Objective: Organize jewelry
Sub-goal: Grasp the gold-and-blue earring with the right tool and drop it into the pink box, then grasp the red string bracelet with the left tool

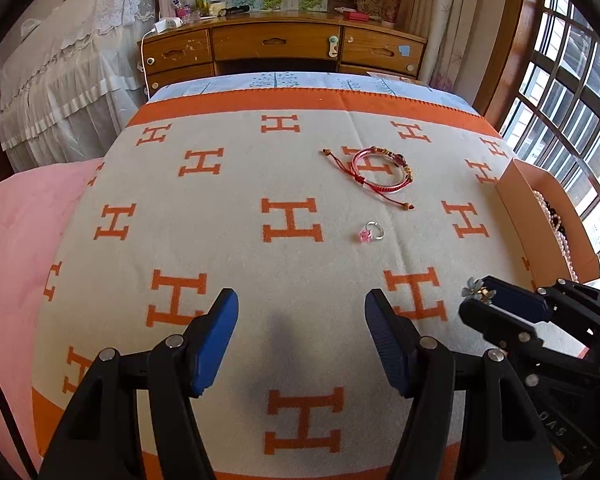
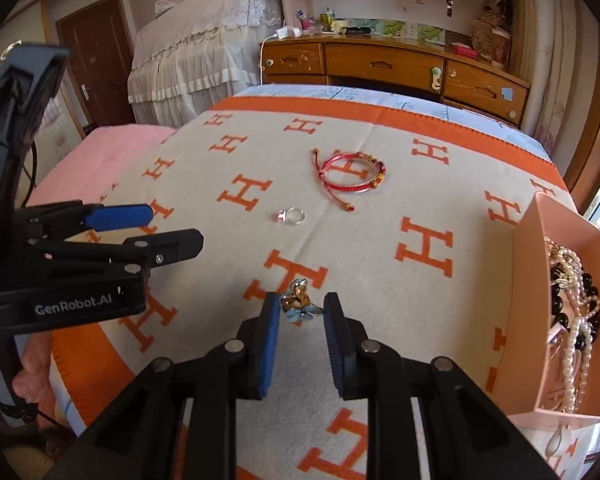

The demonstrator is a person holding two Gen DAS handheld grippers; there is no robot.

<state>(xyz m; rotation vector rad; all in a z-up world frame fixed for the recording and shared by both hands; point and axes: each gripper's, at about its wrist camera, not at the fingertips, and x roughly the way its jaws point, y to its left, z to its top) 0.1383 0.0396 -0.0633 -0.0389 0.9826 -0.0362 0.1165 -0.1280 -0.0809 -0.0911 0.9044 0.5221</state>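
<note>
Nearest to you, between the tips of your right gripper, sits a small blue flower ornament with gold-coloured metal, probably a ring or earring. The jaws stand close on either side of it, and the piece seems to hang between the pads rather than lie on the cloth, so I judge it pinched, though contact on the right pad is hard to confirm. From the left wrist view the same flower sticks out at the tip of that gripper.

Your left gripper hovers over the blanket, which is cream with orange H letters. Its blue pads are spread wide and hold nothing.

To your right, resting on the blanket's edge, is the pink cardboard box. It already contains pearl strands and black beads. This looks like the destination.

Carry the flower piece level and keep the squeeze steady, since it is tiny and could slip or twist out. Bring the tips over the box's open top, clear of its near wall, lower them inside, then let go so the piece does not bounce out.

Farther out on the blanket lies a silver ring with a pink stone. Beyond it is a red cord bracelet with small beads and loose tails. Both are apart from each other and not yet boxed.

At the far end stands a wooden dresser.
</note>
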